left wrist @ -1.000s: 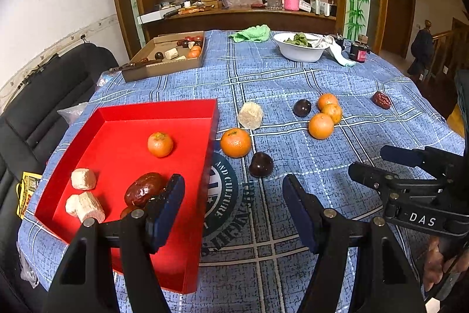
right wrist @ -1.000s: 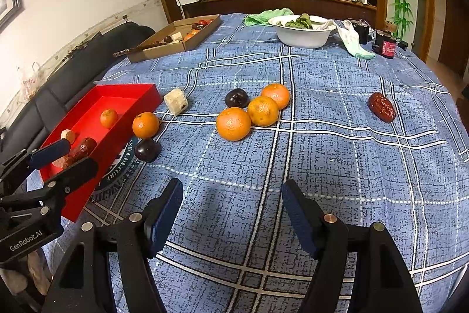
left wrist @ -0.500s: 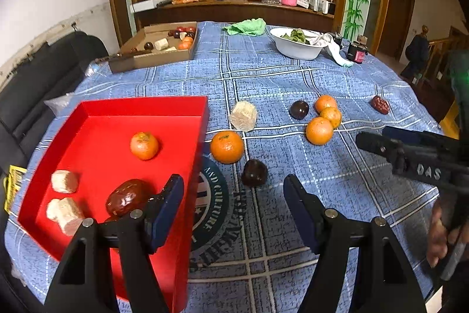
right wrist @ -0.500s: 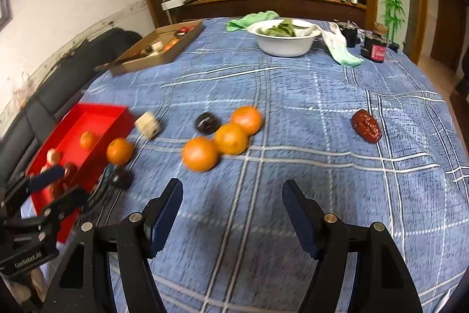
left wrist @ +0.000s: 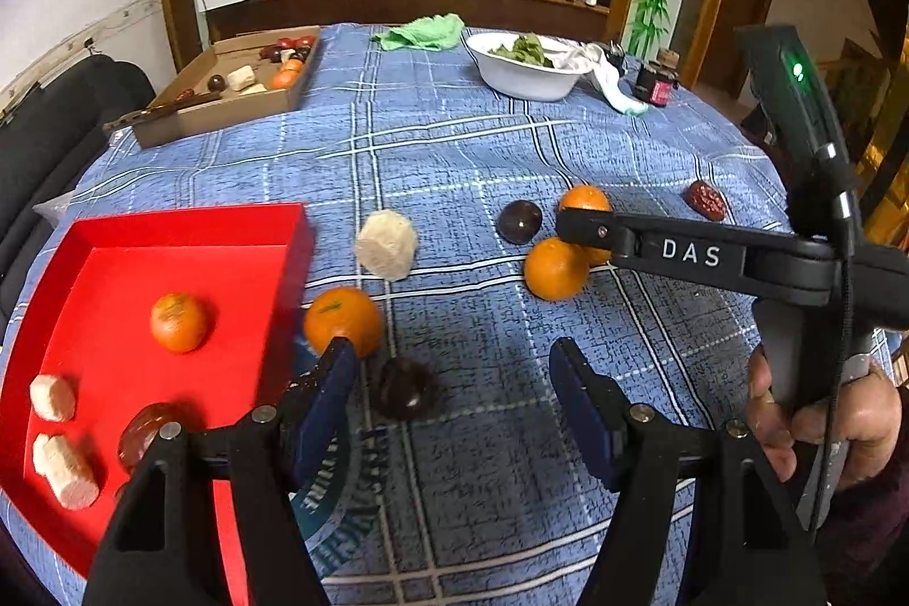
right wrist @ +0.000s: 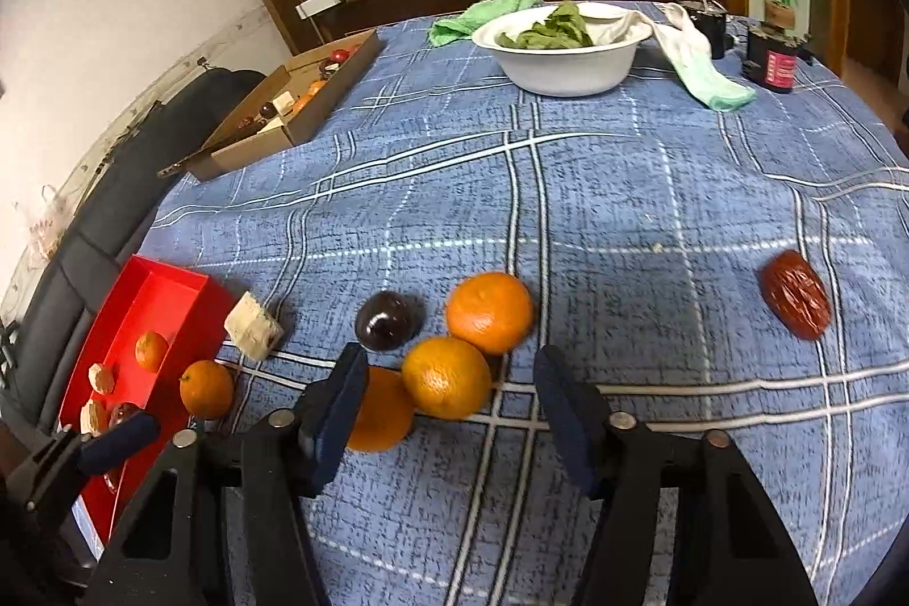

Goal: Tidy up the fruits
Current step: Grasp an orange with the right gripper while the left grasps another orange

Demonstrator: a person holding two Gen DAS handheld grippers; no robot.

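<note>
On the blue checked counter [right wrist: 625, 220] sit three oranges [right wrist: 446, 377] close together, with a dark plum [right wrist: 386, 320] touching near them. The right gripper [right wrist: 449, 421] hangs over the oranges, its fingers closing with nothing pinched yet. One more orange [left wrist: 342, 320] and another dark plum [left wrist: 404, 388] lie just beside the red tray [left wrist: 238, 265]. The left gripper [left wrist: 454, 407] hangs over that plum with its fingers apart and empty. Inside the tray are a small orange [left wrist: 178, 322], pale chunks [left wrist: 63, 464] and a red date [left wrist: 145, 430]. Another red date [right wrist: 795, 302] lies far off to the right.
</note>
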